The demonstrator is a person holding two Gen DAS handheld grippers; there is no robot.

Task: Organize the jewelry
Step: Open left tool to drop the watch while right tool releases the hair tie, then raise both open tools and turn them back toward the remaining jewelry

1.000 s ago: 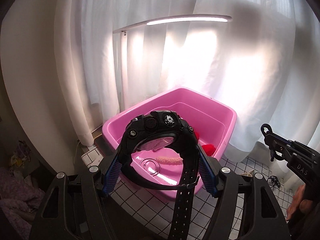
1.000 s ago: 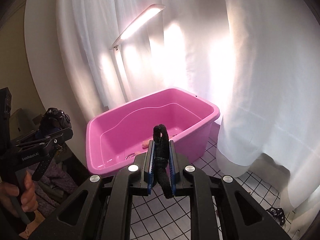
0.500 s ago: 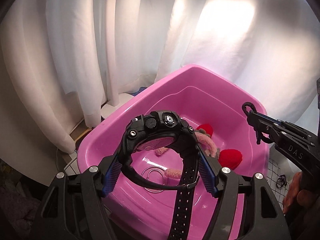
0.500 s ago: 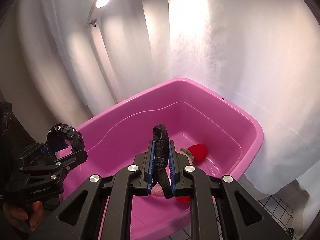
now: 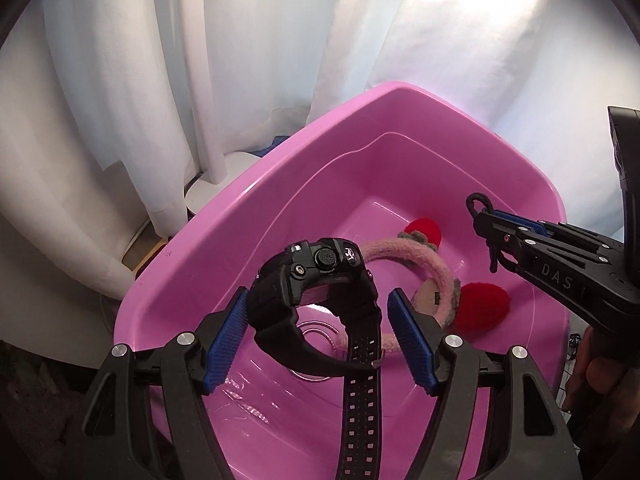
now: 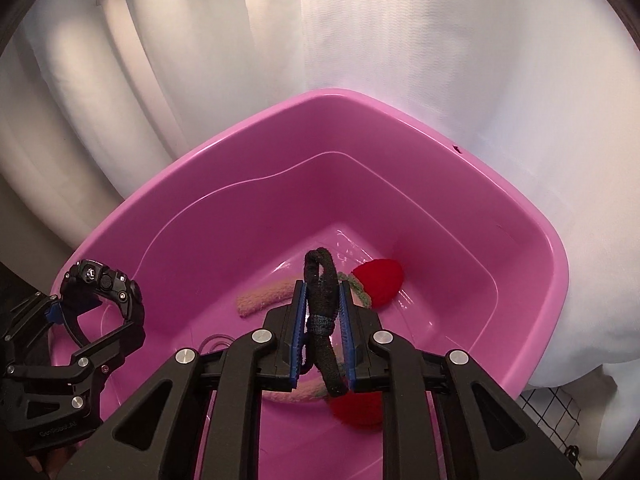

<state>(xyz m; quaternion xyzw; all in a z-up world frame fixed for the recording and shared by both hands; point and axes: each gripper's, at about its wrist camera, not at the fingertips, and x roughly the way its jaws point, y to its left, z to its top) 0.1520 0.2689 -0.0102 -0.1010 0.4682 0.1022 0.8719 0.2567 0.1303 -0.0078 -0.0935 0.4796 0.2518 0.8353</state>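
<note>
Hovering over the pink tub [image 5: 224,216], both grippers opening.
Left gripper [image 5: 316,336] frees the black watch [image 5: 316,280] (right pad clear); right gripper [image 6: 323,328] loosens around the black hair tie [image 6: 322,300].

backdrop: white curtains [image 5: 248,60], brightly backlit | lamp base [image 5: 212,188] by curtain | floor: white tiles [image 6: 552,408]

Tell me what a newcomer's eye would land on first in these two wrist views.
The bright pink tub fills both views, set before white curtains. Over it, the left gripper has a chunky black watch between its opening jaws, and the right gripper, also opening, has a black hair tie between its pads. Inside the tub lies a fuzzy pink headband with two red pom-poms.
</note>
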